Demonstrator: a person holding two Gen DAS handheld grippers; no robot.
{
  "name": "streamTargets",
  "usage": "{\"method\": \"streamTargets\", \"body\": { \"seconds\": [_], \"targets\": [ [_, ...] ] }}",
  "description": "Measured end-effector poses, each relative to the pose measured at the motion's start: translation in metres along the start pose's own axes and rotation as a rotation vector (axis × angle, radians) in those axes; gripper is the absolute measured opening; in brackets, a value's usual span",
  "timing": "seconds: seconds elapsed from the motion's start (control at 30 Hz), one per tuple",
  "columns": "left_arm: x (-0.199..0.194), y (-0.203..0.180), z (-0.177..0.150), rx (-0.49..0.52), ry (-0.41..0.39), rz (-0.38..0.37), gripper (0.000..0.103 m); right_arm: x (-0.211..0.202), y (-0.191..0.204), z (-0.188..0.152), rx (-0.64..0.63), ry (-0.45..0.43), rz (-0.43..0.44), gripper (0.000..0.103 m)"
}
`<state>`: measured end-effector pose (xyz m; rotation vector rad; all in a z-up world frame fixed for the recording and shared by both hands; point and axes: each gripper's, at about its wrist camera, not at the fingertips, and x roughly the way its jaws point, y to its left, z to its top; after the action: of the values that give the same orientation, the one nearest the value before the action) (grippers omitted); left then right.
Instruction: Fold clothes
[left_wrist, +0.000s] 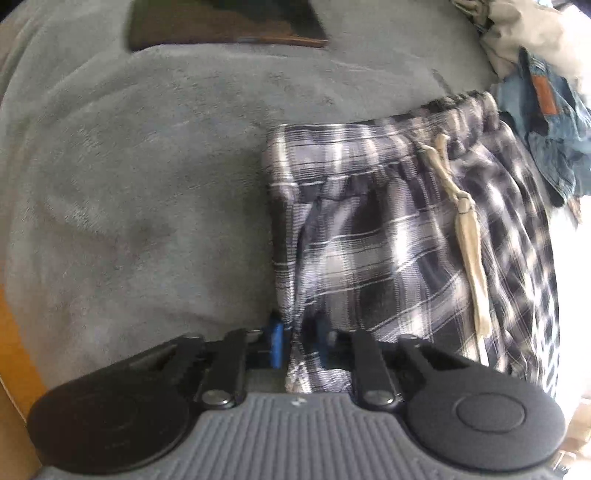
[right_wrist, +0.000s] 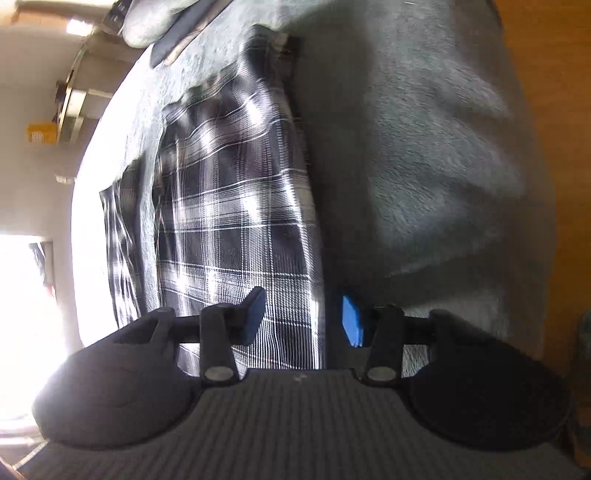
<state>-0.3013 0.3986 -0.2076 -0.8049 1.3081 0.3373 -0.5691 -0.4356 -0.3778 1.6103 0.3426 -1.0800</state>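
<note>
Black, grey and white plaid shorts (left_wrist: 388, 229) with an elastic waistband and a cream drawstring (left_wrist: 469, 236) lie on a grey fleece blanket (left_wrist: 140, 192). My left gripper (left_wrist: 299, 343) is shut on the near edge of the shorts, and cloth bunches between its blue pads. In the right wrist view the plaid shorts (right_wrist: 236, 206) stretch away from the camera. My right gripper (right_wrist: 306, 317) is open, and the shorts' edge lies between its fingers, apart from the blue pad (right_wrist: 352, 321).
A heap of clothes with blue denim (left_wrist: 554, 129) and pale fabric (left_wrist: 532, 37) sits at the far right. A dark folded item (left_wrist: 221, 26) lies at the far edge of the blanket. Wooden floor (right_wrist: 554, 147) shows beside the blanket (right_wrist: 424, 166).
</note>
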Motion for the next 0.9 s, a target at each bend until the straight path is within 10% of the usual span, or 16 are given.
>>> {"method": "streamTargets", "body": {
  "seconds": [0.13,0.47,0.9],
  "targets": [
    [-0.010,-0.006,-0.008,0.021,-0.023,-0.005,0.004,0.011,0.012,0.001,-0.079,0.024,-0.025,0.004],
    [-0.057,-0.040,-0.022,0.059,-0.123,-0.151,0.004,-0.018,0.042,0.014,-0.079,-0.015,0.099,0.002],
    [-0.126,-0.075,-0.049,0.173,-0.237,-0.270,0.004,0.047,0.178,0.033,-0.272,0.025,0.216,0.002]
  ]
}}
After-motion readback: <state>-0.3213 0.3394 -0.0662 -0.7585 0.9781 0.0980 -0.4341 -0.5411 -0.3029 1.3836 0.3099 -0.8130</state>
